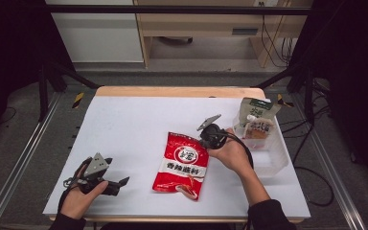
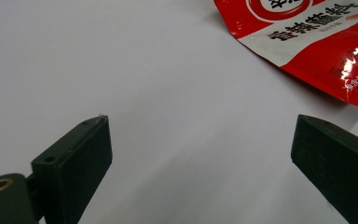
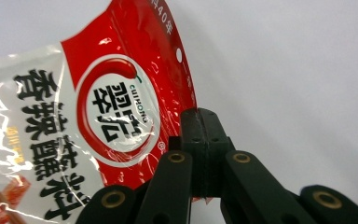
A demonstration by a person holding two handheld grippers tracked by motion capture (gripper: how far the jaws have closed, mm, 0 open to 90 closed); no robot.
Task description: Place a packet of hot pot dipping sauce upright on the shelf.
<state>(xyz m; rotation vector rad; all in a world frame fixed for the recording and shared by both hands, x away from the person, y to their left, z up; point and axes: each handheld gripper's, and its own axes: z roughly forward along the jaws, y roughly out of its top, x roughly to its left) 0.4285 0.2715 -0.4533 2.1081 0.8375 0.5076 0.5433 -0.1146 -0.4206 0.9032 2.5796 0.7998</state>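
Red pouch [image 3: 98, 121] edge hidden inside right gripper [image 3: 200, 116] pinch.

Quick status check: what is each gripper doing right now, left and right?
Left gripper: open, holding nothing, over the white table sheet.
Right gripper: shut on the edge of the red and white glossy seasoning packet.
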